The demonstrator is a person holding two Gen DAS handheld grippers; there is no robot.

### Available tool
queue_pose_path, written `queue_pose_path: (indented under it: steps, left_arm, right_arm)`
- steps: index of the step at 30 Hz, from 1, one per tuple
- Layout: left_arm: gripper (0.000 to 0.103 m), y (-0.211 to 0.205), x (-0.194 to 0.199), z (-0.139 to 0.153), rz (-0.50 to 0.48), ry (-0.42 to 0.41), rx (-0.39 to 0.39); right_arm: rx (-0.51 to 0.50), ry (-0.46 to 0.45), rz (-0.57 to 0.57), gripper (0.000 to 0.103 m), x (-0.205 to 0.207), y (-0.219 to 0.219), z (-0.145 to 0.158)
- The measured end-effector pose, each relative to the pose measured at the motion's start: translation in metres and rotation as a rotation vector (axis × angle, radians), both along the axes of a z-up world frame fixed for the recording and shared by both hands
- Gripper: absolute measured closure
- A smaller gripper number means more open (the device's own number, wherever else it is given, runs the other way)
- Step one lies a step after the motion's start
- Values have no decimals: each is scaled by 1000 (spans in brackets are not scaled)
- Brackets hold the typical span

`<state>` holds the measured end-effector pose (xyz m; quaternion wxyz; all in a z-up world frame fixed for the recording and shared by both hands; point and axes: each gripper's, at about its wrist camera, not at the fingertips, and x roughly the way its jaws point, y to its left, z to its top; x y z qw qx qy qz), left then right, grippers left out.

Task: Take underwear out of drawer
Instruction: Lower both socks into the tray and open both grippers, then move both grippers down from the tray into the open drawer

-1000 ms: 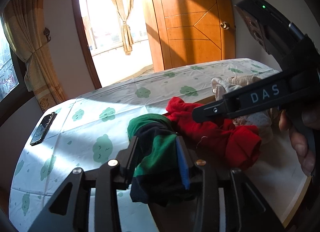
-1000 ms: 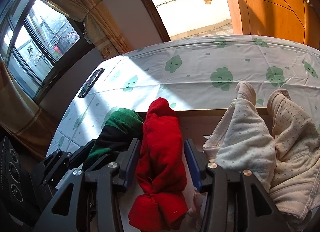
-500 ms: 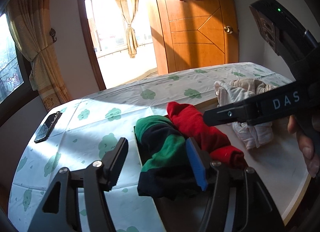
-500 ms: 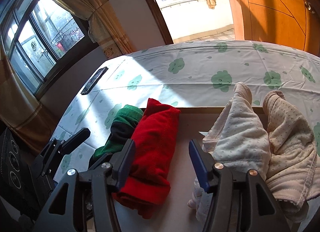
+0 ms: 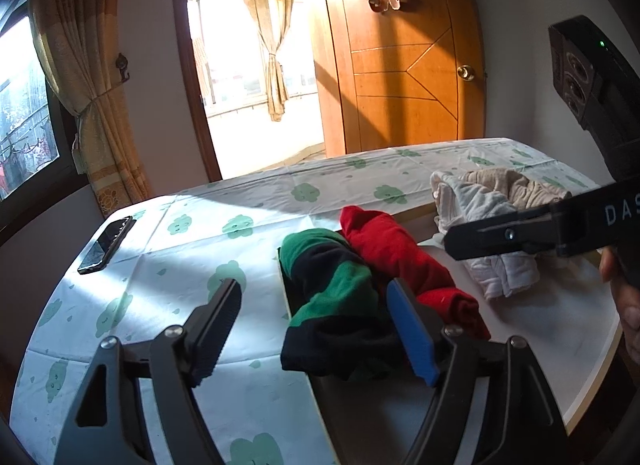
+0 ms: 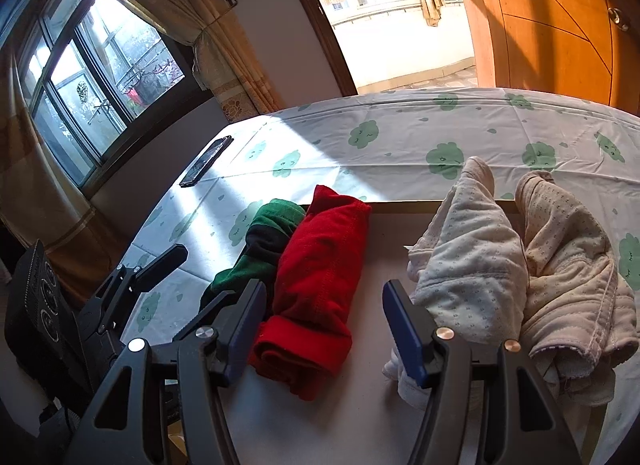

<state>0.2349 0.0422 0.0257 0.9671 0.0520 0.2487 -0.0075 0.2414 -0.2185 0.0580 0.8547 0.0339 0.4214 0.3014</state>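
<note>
Tilting downward, both grippers' jaws have just been opening, freeing green-black roll point(image 5: 332, 297) and red roll point(image 6: 320, 273).

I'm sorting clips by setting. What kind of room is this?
Most likely a bedroom in a home: a surface covered by a cloud-print sheet, folded underwear such as the red pair, tied-back curtains and a wooden door.

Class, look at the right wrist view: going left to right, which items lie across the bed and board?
Black phone → green-and-black rolled underwear → red rolled underwear → pale dotted white garment → beige dotted garment.
</note>
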Motion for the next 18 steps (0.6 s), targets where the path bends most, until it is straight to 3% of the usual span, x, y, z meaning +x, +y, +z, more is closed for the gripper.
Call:
queue_pose_path:
  steps: [18]
  left_arm:
    - [25,-2,-68,4,-21,-77,-120]
  right_arm:
    - [59,-70,104,39,-85,-32,6]
